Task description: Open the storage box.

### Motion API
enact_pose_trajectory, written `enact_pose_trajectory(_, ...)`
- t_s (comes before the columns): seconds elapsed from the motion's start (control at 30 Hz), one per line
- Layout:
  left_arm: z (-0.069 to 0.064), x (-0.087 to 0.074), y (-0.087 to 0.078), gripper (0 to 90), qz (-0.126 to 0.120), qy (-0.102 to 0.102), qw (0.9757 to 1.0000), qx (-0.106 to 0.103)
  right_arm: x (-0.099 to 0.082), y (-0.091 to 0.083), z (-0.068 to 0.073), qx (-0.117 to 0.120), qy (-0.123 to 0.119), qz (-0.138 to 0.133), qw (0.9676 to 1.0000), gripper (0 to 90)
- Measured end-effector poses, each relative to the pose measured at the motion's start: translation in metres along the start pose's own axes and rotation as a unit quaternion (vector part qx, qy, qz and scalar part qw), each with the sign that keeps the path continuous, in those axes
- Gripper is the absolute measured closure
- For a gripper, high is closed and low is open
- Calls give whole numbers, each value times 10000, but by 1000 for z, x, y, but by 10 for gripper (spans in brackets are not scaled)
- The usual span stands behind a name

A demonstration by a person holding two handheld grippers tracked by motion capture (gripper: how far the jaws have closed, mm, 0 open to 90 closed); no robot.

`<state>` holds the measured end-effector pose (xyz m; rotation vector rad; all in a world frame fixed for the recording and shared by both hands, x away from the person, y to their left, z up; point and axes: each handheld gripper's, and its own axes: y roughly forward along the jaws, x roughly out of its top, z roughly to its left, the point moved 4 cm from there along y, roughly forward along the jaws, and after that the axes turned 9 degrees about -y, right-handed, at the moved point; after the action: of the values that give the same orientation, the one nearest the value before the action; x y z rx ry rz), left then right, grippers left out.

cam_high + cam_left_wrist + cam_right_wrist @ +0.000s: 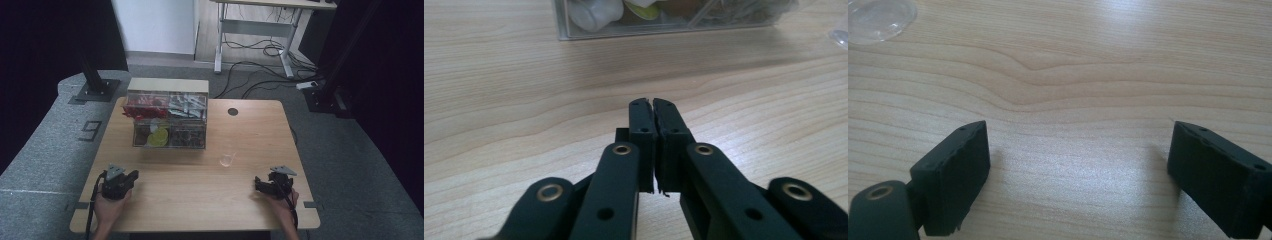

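Two hand-held grippers: on tabletop (200, 185)
Left hand-held gripper (653, 107): jaws pressed together, empty
Right hand-held gripper (1078, 165): jaws wide apart, empty
Writing: floor mark (90, 130) resembling "9"

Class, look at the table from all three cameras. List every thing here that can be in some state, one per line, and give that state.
left tool: shut, nothing between the jaws, low over the bare table.
right tool: open wide, nothing between the jaws.
clear organiser box: upright at the far side, its four compartments filled.
clear plastic cup: standing apart from the box and both tools; whether it is upright I cannot tell.
wooden table: bare between the tools.
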<state>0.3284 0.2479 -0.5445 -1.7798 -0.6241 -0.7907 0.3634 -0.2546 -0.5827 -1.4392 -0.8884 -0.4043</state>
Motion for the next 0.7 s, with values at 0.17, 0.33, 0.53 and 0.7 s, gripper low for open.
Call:
enact_pose_trajectory(0.17, -8, 7, 3, 900, 22, 73, 9999, -90, 0, 0, 0, -11, 13, -1, 10000, 105)
enact_pose_trajectory(0.33, -18, 15, 9, 900, 15, 106, 9997, -223, 0, 0, 0, -23, 27, 1, 10000, 112)
enact_pose_trajectory(0.53, -30, 23, 16, 900, 36, 238, 9993, -296, 0, -1, 1, -16, 25, -5, 10000, 122)
enact_pose_trajectory(0.7, -30, 30, 21, 900, 11, 294, 9993, -237, 0, -1, 2, -41, 49, -9, 10000, 128)
